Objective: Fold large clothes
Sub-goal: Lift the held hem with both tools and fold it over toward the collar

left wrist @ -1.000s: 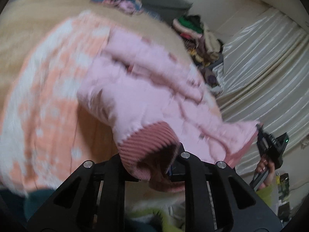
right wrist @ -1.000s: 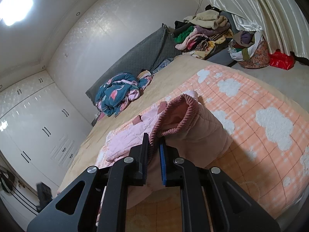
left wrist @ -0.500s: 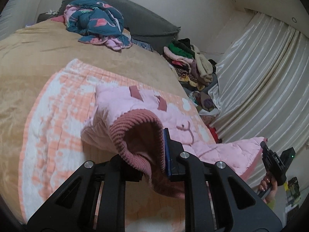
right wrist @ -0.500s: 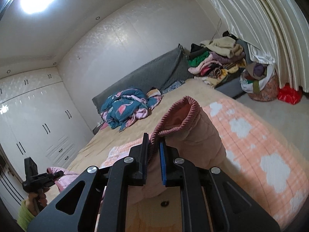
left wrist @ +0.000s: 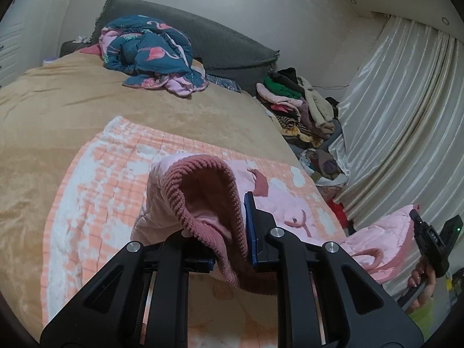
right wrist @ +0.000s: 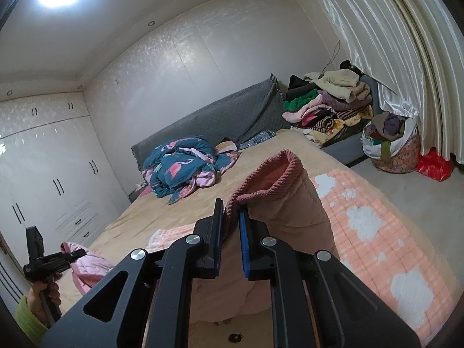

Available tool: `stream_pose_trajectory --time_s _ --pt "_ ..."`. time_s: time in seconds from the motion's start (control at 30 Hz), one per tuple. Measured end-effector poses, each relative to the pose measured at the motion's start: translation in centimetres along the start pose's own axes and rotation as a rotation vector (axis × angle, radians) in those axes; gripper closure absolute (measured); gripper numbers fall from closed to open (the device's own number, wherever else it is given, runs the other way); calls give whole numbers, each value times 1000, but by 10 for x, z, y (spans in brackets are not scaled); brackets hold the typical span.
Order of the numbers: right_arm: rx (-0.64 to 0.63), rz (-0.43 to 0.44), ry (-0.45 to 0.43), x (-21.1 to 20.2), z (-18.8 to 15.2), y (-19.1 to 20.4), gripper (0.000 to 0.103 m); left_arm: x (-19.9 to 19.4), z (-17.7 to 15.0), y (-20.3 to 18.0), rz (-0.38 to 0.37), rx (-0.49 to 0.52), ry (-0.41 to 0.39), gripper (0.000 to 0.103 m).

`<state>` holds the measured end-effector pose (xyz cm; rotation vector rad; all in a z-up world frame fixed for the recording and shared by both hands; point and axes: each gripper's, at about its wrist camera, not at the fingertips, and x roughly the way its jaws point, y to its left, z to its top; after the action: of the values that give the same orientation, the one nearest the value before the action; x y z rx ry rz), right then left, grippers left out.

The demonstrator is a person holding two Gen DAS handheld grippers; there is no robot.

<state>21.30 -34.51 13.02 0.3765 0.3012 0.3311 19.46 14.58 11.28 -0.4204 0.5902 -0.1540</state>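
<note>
Pink quilted jacket (left wrist: 290,206) with ribbed dusty-rose cuffs hangs stretched between your two grippers above the peach cloud-print blanket (left wrist: 95,191) on the tan bed (left wrist: 72,107). Your left gripper (left wrist: 232,232) is clamped on one ribbed cuff (left wrist: 203,191) — your right gripper (right wrist: 230,240) pinches the other cuff (right wrist: 266,179). Teal flamingo quilt (right wrist: 182,168) lies bunched near the grey headboard (right wrist: 220,116).

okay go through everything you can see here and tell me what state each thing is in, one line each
Pink jacket: held up by both ribbed cuffs, body sagging over the bed.
Left tongs: shut on a ribbed cuff.
Right tongs: shut on the other ribbed cuff.
Cloud blanket: spread flat on the bed.
Flamingo quilt: crumpled in a heap by the headboard.
Clothes pile: stacked, unfolded.
Curtains: drawn.
</note>
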Motion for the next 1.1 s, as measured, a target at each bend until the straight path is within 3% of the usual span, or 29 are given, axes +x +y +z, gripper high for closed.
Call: stream_pose_trajectory --time_s 0.37,0.6,1.1 --pt "-88 -52 0 45 18 -6 93 26 23 -11 101 94 -33 94" --pt "-80 -104 9 92 25 -18 93 56 33 -11 155 151 -50 94" --pt "-71 -265 71 192 14 -35 93 109 21 -3 222 226 -110 91"
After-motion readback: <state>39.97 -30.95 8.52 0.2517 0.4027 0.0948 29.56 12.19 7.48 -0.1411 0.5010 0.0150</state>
